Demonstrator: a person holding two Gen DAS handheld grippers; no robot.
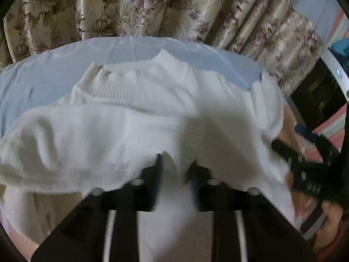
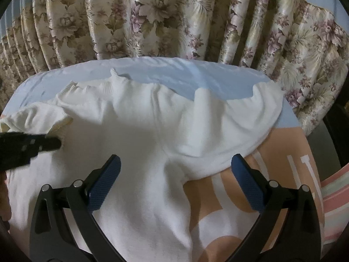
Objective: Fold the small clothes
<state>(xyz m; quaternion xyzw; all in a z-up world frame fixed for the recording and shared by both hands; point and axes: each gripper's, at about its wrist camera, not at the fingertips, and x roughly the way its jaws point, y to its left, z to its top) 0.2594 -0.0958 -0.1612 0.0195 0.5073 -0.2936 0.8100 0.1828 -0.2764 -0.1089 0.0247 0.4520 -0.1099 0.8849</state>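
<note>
A white knit sweater (image 1: 135, 122) with a ribbed collar (image 1: 113, 85) lies spread on the bed. My left gripper (image 1: 175, 163) is shut on a fold of the sweater's white fabric, which drapes over its fingertips. In the right wrist view the sweater (image 2: 152, 131) fills the middle, one sleeve (image 2: 229, 126) lying off to the right. My right gripper (image 2: 175, 166) is open and empty, its blue pads (image 2: 106, 181) spread wide just above the cloth. The left gripper (image 2: 32, 145) shows at the left edge of that view, pinching the fabric.
The bed has a light blue sheet (image 2: 174, 74) at the far side and a peach and white patterned cover (image 2: 283, 174) at the right. Floral curtains (image 2: 174, 17) hang close behind the bed. A dark cabinet (image 1: 320, 93) stands at right.
</note>
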